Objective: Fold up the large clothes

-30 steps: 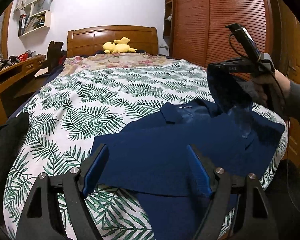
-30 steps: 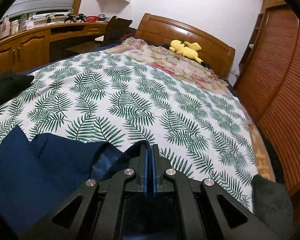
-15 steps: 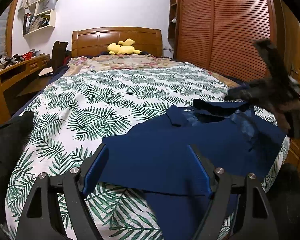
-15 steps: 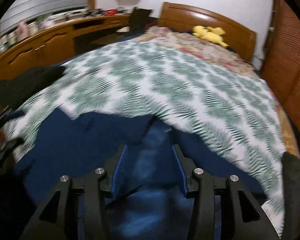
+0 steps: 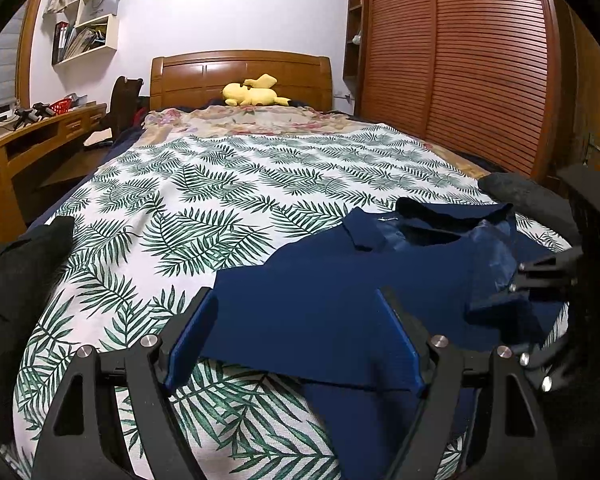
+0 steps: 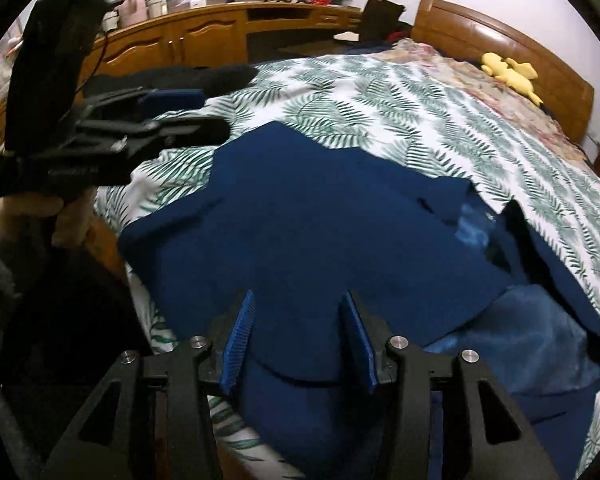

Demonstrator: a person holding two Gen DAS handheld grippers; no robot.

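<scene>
A navy blue jacket (image 5: 340, 280) lies on the leaf-print bedspread (image 5: 204, 200) near the foot of the bed, collar and shiny lining up at the right. It also shows in the right wrist view (image 6: 308, 220), with one flap folded over the body. My left gripper (image 5: 296, 340) is open and empty, low over the jacket's near hem. My right gripper (image 6: 300, 340) is open and empty above the jacket's lower part. The right gripper shows at the right edge of the left wrist view (image 5: 556, 280), and the left gripper shows at the left of the right wrist view (image 6: 172, 114).
A black garment (image 5: 16, 272) lies at the bed's left edge, another dark one (image 5: 528, 196) at its right edge. A yellow plush toy (image 5: 252, 94) rests by the headboard. A wooden desk (image 5: 28, 140) runs along the left, a slatted wardrobe (image 5: 460, 60) along the right.
My right gripper let go of the jacket flap it held up, opened, and dropped low to the right. The flap now lies on the jacket. My left gripper stayed open in place.
</scene>
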